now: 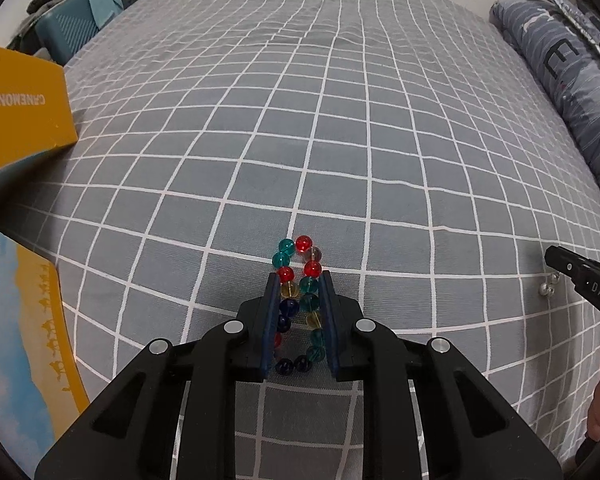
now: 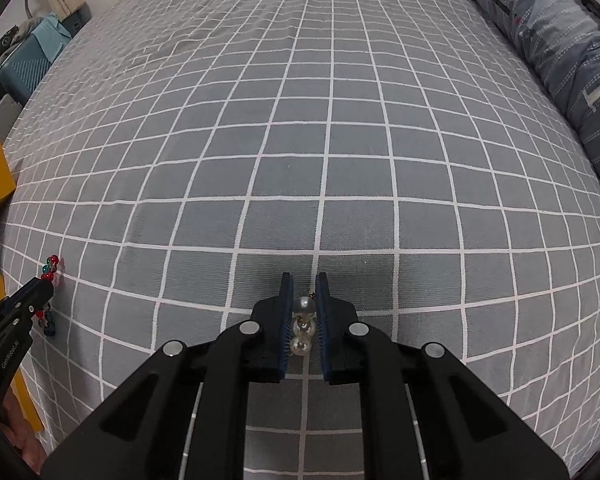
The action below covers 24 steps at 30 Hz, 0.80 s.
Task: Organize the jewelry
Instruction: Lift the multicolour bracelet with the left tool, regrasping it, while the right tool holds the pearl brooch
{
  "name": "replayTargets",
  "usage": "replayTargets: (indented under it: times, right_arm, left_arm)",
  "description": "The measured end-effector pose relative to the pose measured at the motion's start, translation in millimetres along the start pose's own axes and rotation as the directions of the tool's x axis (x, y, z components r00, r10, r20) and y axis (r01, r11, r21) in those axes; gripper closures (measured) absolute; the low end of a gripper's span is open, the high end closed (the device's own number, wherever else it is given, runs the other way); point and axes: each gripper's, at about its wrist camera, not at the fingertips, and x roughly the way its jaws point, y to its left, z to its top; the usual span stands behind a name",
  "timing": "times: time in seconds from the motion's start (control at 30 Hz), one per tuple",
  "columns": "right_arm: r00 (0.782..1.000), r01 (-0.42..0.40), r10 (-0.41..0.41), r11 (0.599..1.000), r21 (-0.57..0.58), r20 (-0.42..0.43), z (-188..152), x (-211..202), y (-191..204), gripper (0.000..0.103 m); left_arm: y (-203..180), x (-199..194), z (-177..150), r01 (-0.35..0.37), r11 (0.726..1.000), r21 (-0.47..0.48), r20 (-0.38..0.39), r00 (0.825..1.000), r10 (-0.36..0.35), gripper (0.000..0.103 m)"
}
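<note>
A bracelet of red, teal, yellow and dark blue glass beads (image 1: pixel 304 244) lies on the grey checked bedsheet (image 1: pixel 360 140). My left gripper (image 1: pixel 300 276) is shut on it, the blue pads pressing its two sides into a narrow loop, with the far beads sticking out past the tips. In the right wrist view my right gripper (image 2: pixel 303 279) is shut on a small pearl piece (image 2: pixel 303 306), three pale round beads in a row between its pads. Each gripper shows in the other's view: the right gripper (image 1: pixel 556 260) beside pearls (image 1: pixel 546 289), the left gripper (image 2: pixel 46 286) at the bracelet (image 2: pixel 52 261).
A yellow box (image 1: pixel 20 108) rests on the bed's left side, with a blue and yellow printed surface (image 1: pixel 28 320) below it. A rolled blue-grey quilt (image 1: pixel 560 80) runs along the right edge. A teal suitcase (image 1: pixel 66 28) stands beyond the far left corner.
</note>
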Motion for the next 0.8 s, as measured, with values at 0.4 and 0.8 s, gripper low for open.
replayTargets:
  times: [0.4, 0.8]
  right_arm:
    - [0.999, -0.005, 0.005, 1.000, -0.007, 0.052, -1, -30, 5, 0.093]
    - [0.994, -0.006, 0.008, 1.000, -0.016, 0.110, -5, -61, 15, 0.093]
  left_arm:
    - [1, -20, -3, 0.012, 1.000, 0.016, 0.033, 0.999, -0.013, 0.096]
    - [7, -57, -7, 0.027, 0.999, 0.021, 0.083, 0.996, -0.028, 0.103]
